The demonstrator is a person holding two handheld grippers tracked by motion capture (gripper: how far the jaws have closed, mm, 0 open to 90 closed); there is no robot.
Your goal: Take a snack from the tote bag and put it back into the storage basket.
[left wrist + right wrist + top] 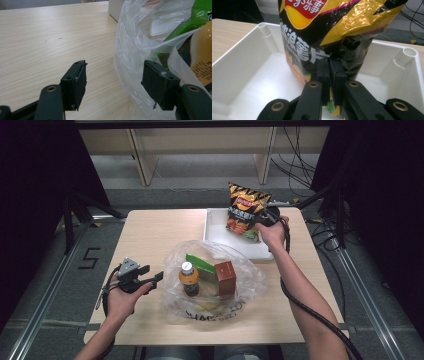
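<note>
Left of the white tray the table lies bare. The right gripper has clenched on the chip bag, held upright over the tray. The left gripper gapes, empty, beside the plastic bag, nearer the person than the tray, holding a bottle, brown box and green packet.

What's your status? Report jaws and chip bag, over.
Right gripper jaws shut on chip bag, above white tray. Left gripper open beside plastic bag. Nothing in the way.
</note>
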